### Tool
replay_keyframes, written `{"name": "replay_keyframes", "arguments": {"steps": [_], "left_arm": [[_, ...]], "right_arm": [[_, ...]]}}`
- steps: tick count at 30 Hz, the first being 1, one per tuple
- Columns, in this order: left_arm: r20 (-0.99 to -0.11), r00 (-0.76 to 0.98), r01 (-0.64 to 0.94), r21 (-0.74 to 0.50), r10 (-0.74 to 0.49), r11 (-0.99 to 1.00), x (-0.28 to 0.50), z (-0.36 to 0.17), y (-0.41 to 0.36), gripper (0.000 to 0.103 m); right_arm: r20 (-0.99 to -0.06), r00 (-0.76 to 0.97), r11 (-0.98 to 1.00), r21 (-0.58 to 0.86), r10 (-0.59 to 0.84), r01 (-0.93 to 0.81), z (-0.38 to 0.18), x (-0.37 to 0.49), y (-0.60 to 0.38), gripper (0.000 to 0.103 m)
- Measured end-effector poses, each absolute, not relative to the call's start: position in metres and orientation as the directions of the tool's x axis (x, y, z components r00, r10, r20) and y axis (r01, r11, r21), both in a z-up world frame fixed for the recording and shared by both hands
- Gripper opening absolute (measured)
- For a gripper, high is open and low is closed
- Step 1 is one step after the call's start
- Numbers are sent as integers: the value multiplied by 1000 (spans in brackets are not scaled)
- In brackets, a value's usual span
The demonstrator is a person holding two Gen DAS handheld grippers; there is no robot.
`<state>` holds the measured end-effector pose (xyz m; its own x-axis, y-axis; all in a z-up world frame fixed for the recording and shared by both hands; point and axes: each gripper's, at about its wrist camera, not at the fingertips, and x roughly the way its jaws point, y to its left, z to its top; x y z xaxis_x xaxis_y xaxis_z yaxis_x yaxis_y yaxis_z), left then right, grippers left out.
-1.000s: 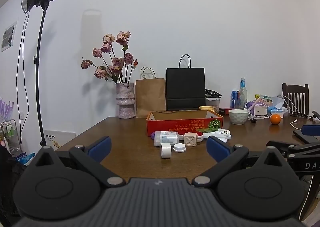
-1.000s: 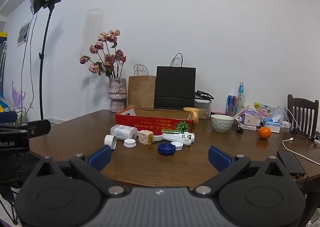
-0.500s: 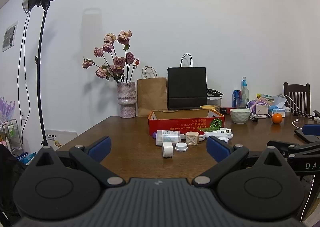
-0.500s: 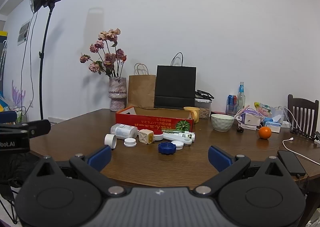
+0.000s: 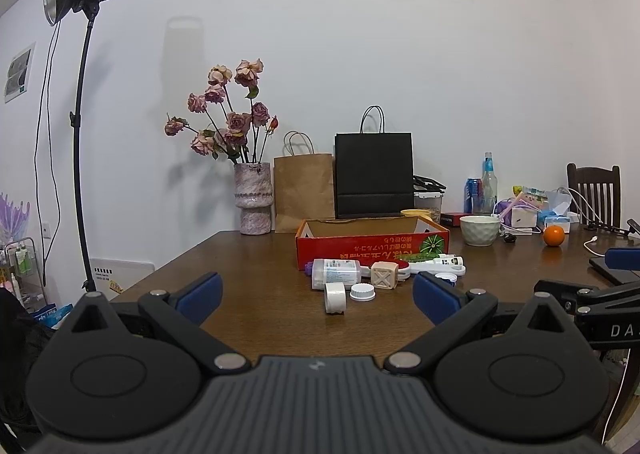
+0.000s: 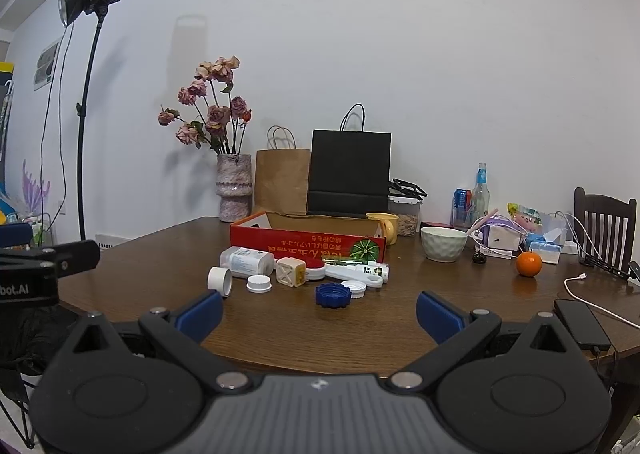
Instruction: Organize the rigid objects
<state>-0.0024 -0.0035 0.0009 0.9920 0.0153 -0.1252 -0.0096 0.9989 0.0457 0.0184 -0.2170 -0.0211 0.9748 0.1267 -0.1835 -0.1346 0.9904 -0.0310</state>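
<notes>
Both jaws wide, empty, held level short of tabletop (image 6: 280,326) near edge. Small clutter lies mid-tabletop, just before red box (image 6: 304,244). White bottle (image 5: 335,273) on its side, long axis crosswise, dead ahead of left gripper (image 5: 316,294); blue cap (image 6: 333,295) nearest right gripper (image 6: 320,314).

A brown wooden table (image 6: 280,318) carries a red cardboard box (image 6: 308,244); just before the box lie a white bottle (image 6: 246,262), wooden cube (image 6: 291,272), blue cap (image 6: 333,295); right of it, a bowl (image 6: 443,244) and an orange (image 6: 528,264).
</notes>
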Motion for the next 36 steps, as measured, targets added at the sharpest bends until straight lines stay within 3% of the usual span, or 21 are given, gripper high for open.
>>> {"name": "replay_keyframes", "arguments": {"steps": [36], "left_arm": [[-126, 992, -9, 45, 14, 999, -2, 0, -3, 103]], "right_arm": [[-185, 975, 990, -33, 125, -134, -22, 18, -220, 103]]}}
